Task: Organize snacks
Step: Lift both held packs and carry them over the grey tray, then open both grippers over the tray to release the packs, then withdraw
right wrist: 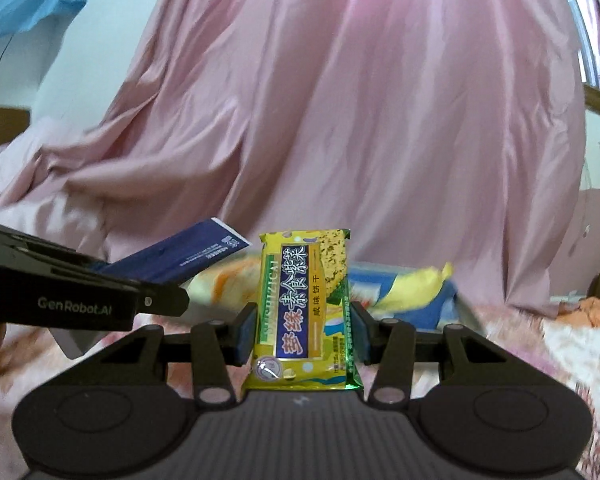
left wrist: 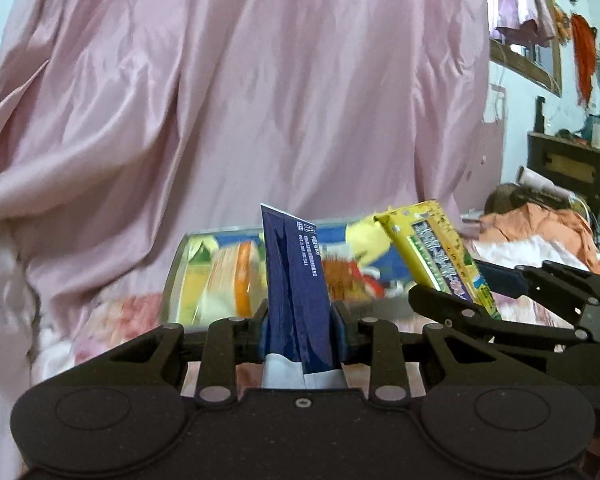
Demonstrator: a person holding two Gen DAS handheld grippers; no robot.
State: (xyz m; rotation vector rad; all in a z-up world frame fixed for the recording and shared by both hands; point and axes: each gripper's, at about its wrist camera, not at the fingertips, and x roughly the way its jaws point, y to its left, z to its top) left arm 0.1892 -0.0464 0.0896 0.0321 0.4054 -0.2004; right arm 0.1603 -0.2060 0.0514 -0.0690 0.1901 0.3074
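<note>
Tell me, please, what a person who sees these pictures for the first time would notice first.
The eye goes first to the big pink cloth that fills the whole background. Next come the two packets held up in front of it: a dark blue packet clamped in the left gripper, and a yellow cracker packet upright in the right gripper. Behind them a clear box of colourful snacks stands on a flowered bed cover.

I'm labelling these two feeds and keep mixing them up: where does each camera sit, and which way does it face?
Left wrist: on the left gripper, looking along it at the blue packet it holds, pink curtain behind; right gripper at right.
Right wrist: on the right gripper, facing the yellow cracker packet it holds; left gripper at left.
Shared: both packets, curtain, snack tray.
</note>
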